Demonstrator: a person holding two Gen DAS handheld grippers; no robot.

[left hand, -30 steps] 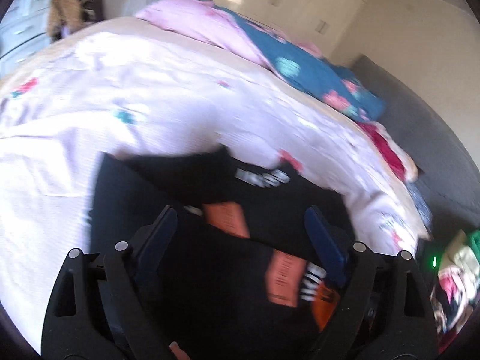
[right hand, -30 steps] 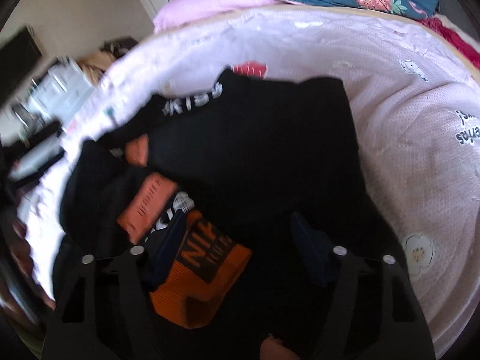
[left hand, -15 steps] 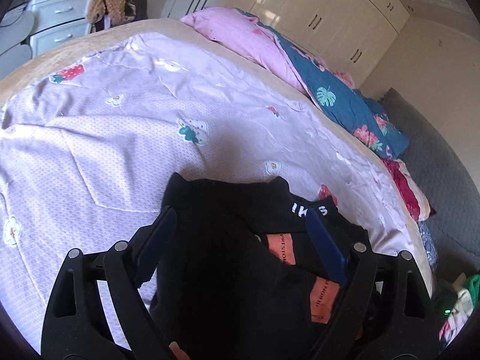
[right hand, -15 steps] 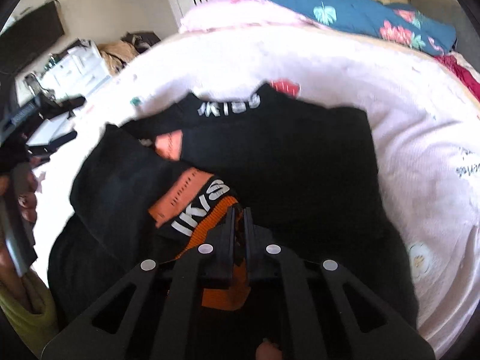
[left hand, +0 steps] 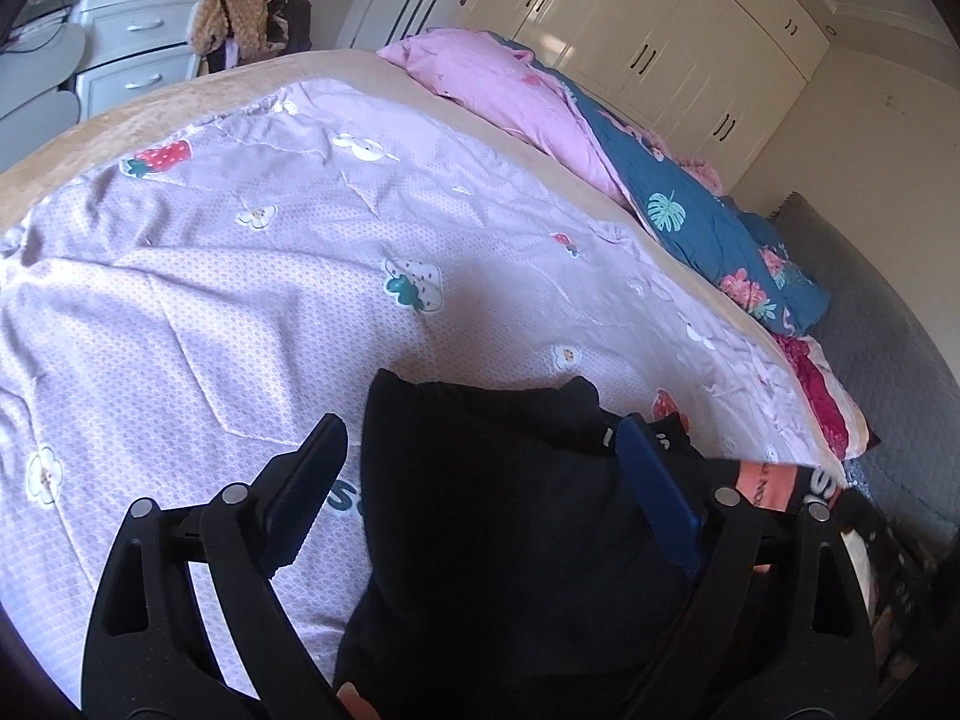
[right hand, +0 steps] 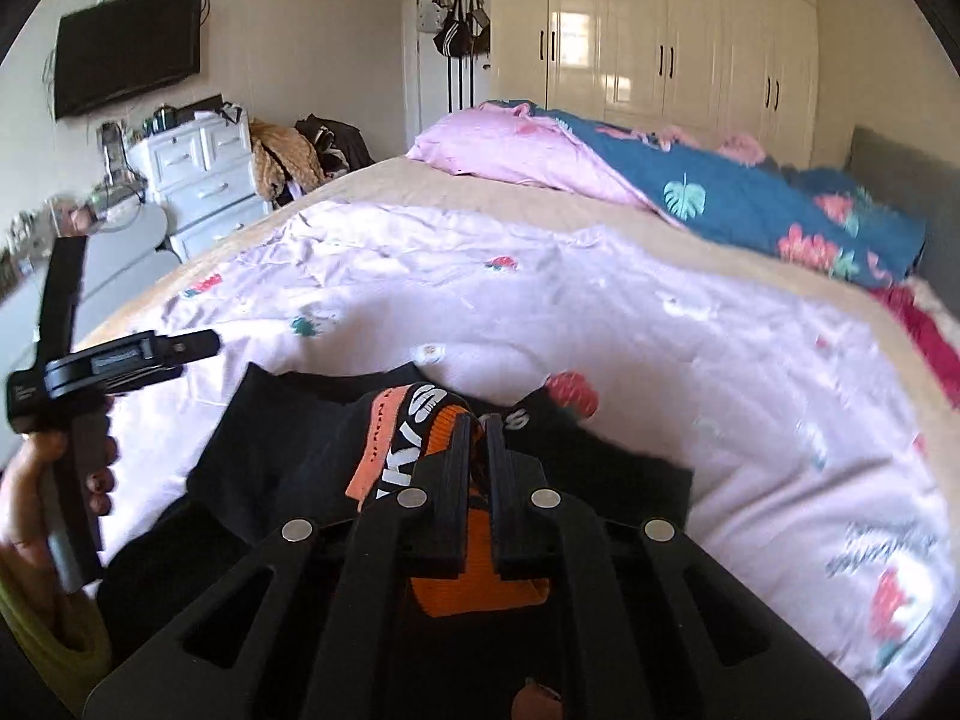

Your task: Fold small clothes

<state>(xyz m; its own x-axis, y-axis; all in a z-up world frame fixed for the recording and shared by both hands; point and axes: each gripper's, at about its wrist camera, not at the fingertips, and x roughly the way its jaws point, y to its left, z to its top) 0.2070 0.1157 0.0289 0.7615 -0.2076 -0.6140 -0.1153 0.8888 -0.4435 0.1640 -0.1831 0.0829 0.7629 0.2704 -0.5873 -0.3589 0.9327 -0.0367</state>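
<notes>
Since a second ago the right gripper (right hand: pixel 474 420) has closed on the orange and black part of the black garment (right hand: pixel 288 456) and lifted it, so that the bunched cloth now stands up from the bed in front of that camera. Its jaws are together, clamped on the cloth, with an orange patch showing between and below them. The left gripper (left hand: pixel 480 438) has slid toward the left of the garment; its jaws have just been opening a little further and stand wide apart, gripping nothing, with black cloth below and between them. The garment lies near the near edge of the lilac quilt (left hand: pixel 240 300), which is printed with strawberries and flowers. At the far side of the bed lie a pink duvet (left hand: pixel 510 90) and a blue floral one (left hand: pixel 690 210). In the right wrist view a hand (right hand: pixel 36 480) holds the left gripper's handle at the left.
</notes>
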